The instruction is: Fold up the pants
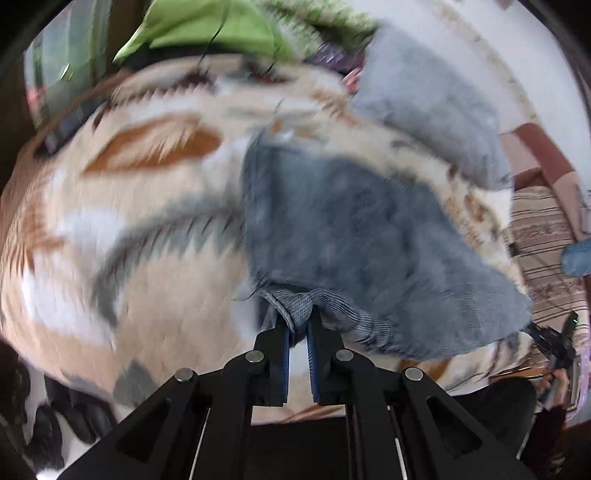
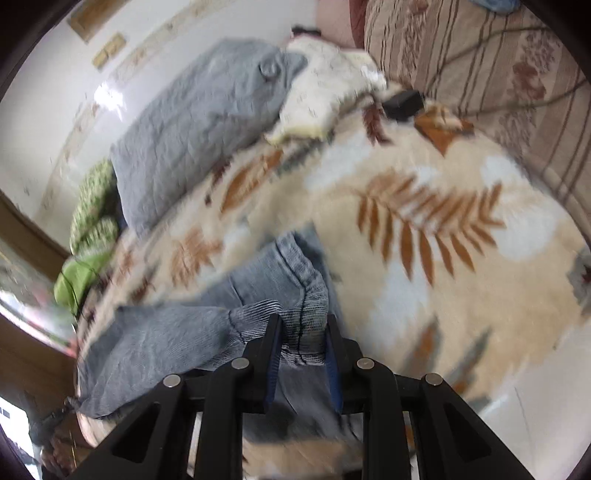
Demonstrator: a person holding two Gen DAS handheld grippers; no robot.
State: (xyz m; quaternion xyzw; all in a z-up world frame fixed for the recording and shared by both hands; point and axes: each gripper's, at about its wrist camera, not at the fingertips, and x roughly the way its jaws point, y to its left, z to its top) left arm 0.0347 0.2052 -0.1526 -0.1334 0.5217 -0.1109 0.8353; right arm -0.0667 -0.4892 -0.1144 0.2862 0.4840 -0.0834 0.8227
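Blue-grey jeans [image 1: 351, 236] lie on a cream blanket with a leaf print [image 1: 147, 229]. My left gripper [image 1: 298, 314] is shut on a bunched edge of the jeans and holds it above the blanket. In the right wrist view the jeans [image 2: 166, 332] stretch to the left, and my right gripper [image 2: 301, 325] is shut on another bunched hem edge with dark stitching. The other gripper shows at the cloth's far corner in the left wrist view [image 1: 550, 339]. Both views are motion-blurred.
A grey quilted pillow [image 2: 195, 136] lies at the head of the bed by the wall. Green cloth [image 1: 207, 29] sits beside it. A white garment [image 2: 325, 92] and a dark box [image 2: 402, 103] lie near a striped sofa [image 2: 480, 74].
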